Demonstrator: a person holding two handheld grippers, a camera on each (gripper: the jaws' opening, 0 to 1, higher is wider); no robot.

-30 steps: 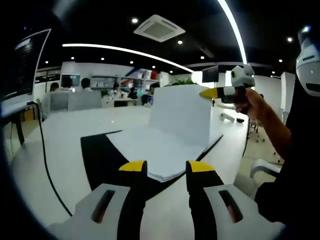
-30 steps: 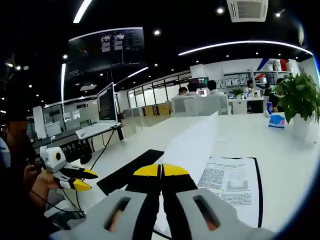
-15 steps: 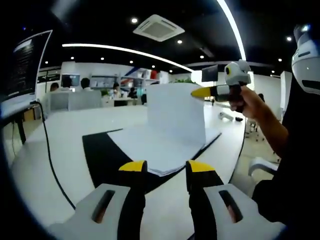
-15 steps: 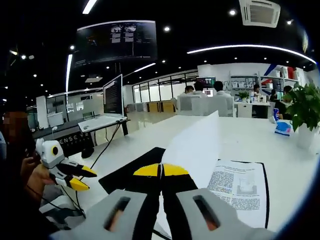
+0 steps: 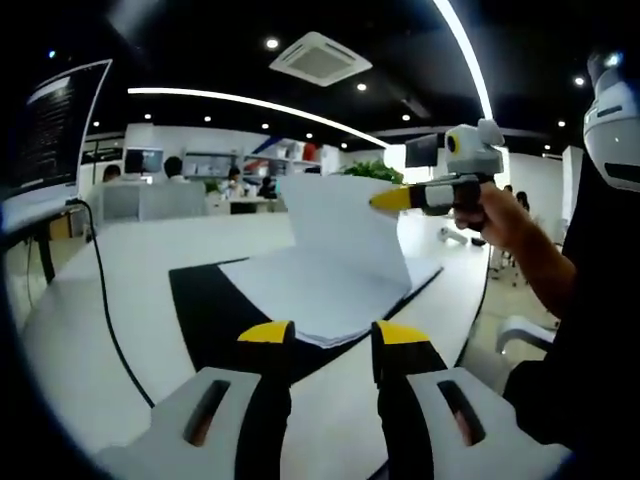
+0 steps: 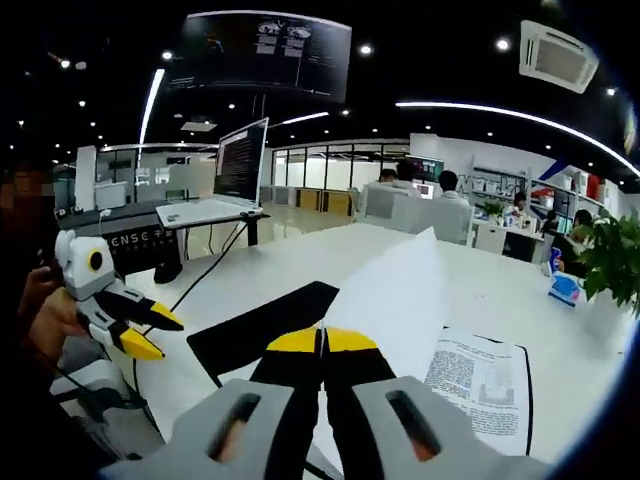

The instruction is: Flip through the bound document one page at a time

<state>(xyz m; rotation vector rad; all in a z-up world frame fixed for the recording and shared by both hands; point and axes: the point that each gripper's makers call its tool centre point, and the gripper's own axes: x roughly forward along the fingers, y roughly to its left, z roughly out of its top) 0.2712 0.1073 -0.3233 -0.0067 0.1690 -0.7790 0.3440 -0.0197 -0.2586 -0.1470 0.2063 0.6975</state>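
Bound document (image 5: pixel 320 290) lies open on a black mat (image 5: pixel 205 315) on a white table (image 5: pixel 130 260), with one white page (image 5: pixel 345 225) lifted and standing up from the stack. In the left gripper view the right gripper (image 5: pixel 385 200) comes in from the right, held in a person's hand (image 5: pixel 490 215), its yellow tips closed on the upper right edge of that raised page. The right gripper view looks along the same gripper (image 6: pixel 322 340): its yellow-tipped jaws are pressed together with the page (image 6: pixel 395 300) rising from between them, and a printed sheet of the document (image 6: pixel 485 380) lies flat to the right. The left gripper (image 5: pixel 322 333) hovers near the close edge of the document, jaws parted and holding nothing; from the other side it appears at far left (image 6: pixel 150 330), tips apart. A dark cable (image 5: pixel 105 320) trails across the table on the left. A potted plant (image 6: pixel 610 260) stands far right, probably on the same table. People sit at desks in the far background.
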